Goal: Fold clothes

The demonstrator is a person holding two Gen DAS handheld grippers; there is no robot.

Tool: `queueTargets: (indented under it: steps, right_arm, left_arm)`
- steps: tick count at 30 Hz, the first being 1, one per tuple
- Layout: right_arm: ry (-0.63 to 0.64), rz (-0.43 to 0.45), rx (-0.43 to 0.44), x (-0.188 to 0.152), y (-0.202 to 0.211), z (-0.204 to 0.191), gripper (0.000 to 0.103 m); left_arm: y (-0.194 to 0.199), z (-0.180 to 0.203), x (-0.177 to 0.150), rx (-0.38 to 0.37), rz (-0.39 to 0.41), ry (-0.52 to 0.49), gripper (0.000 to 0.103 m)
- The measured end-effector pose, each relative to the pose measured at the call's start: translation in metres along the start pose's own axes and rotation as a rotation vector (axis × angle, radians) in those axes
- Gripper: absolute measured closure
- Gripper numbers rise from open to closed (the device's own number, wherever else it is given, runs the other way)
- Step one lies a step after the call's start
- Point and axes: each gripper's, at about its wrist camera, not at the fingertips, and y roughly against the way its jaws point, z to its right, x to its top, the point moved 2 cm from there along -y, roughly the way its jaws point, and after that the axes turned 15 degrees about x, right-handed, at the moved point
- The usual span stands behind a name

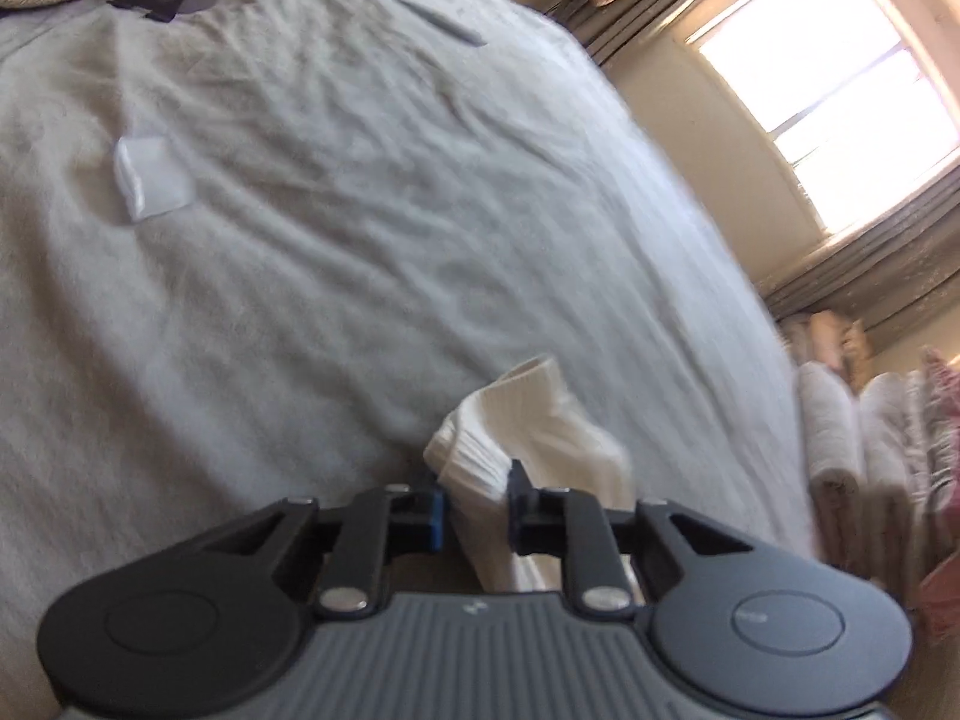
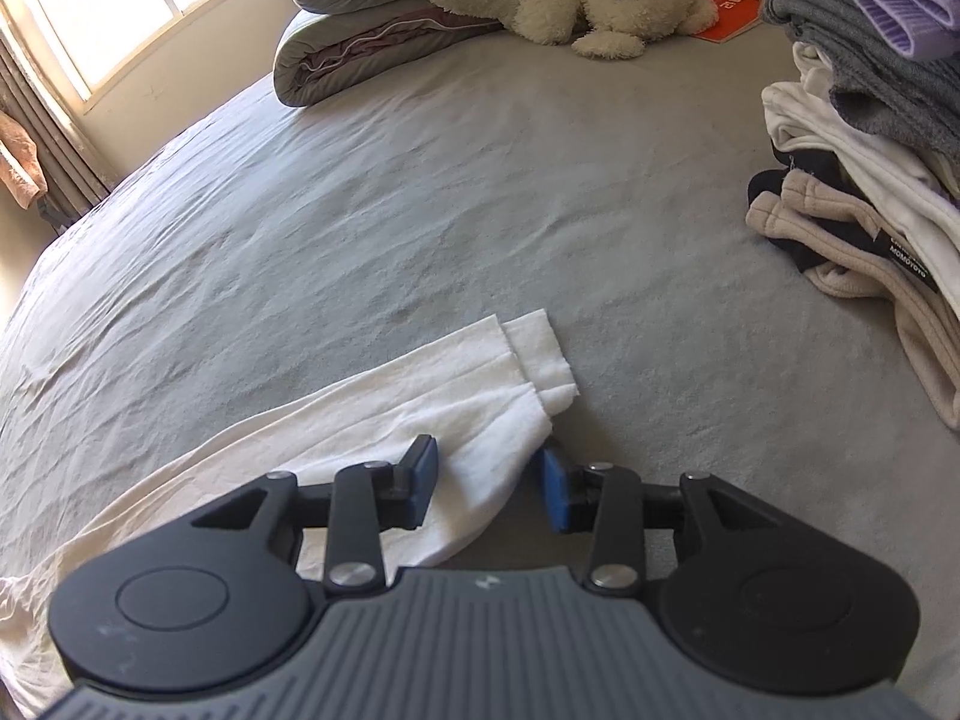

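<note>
The left gripper [image 1: 474, 504] is clamped on the ribbed cuff of a white garment [image 1: 528, 420], lifting it off the bed [image 1: 330, 240], likely to carry a fold over. The right gripper [image 2: 489, 489] straddles the other cuff [image 2: 498, 414] (pads apart, not pinching), probably readying to grasp.
</note>
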Motion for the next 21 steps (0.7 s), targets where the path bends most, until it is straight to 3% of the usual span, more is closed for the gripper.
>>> queueTargets:
  steps: [1,3,5,7,11,12,14,21]
  right_arm:
    - [-0.004,0.002,0.000,0.000,0.001,0.001,0.062]
    - [-0.011,0.007,-0.004,0.000,0.002,0.004,0.062]
    - [-0.017,0.009,-0.007,0.001,0.002,0.006,0.062]
    - [-0.019,0.009,-0.010,0.001,0.002,0.007,0.062]
    - [-0.022,0.012,-0.017,0.001,0.001,0.006,0.062]
    - [-0.025,0.014,-0.017,0.000,0.001,0.006,0.062]
    - [-0.029,0.016,-0.017,0.000,0.002,0.007,0.062]
    - [-0.098,0.060,-0.036,0.005,0.014,0.025,0.060]
  left_arm:
    - [0.009,0.001,0.005,-0.049,0.034,-0.012,0.086]
    - [0.028,0.011,0.011,-0.113,0.108,-0.133,0.086]
    - [0.035,0.020,0.006,-0.058,0.120,-0.302,0.085]
    - [0.023,0.014,-0.004,0.070,0.029,-0.386,0.085]
    - [0.009,-0.001,-0.010,0.128,-0.011,-0.385,0.081]
    - [0.013,-0.002,-0.007,0.130,0.007,-0.378,0.079]
    - [0.021,-0.003,-0.001,0.148,0.057,-0.349,0.065]
    - [0.041,-0.012,0.020,0.198,0.167,-0.199,0.064]
